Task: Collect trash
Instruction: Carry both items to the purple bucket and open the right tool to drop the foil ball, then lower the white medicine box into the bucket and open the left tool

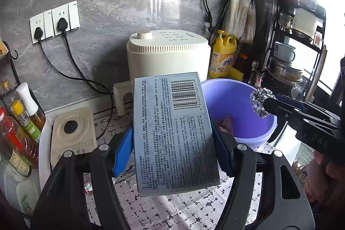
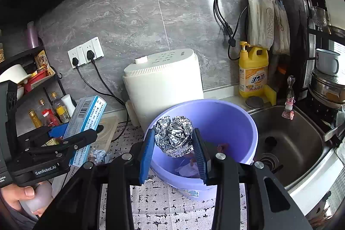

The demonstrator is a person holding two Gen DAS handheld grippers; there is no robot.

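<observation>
My left gripper is shut on a flat pale-blue medicine box with a barcode, held up in front of the purple plastic bucket. The right wrist view shows this box at the left, clamped in the left gripper. My right gripper is shut on a crumpled ball of aluminium foil, held over the purple bucket. Seen from the left wrist, the foil ball hangs above the bucket's right rim in the right gripper. Crumpled paper scraps lie inside the bucket.
A cream appliance stands behind the bucket, plugged into wall sockets. A yellow detergent bottle and a steel sink are at the right. Bottles crowd the left. A crumpled paper wad lies on the patterned cloth.
</observation>
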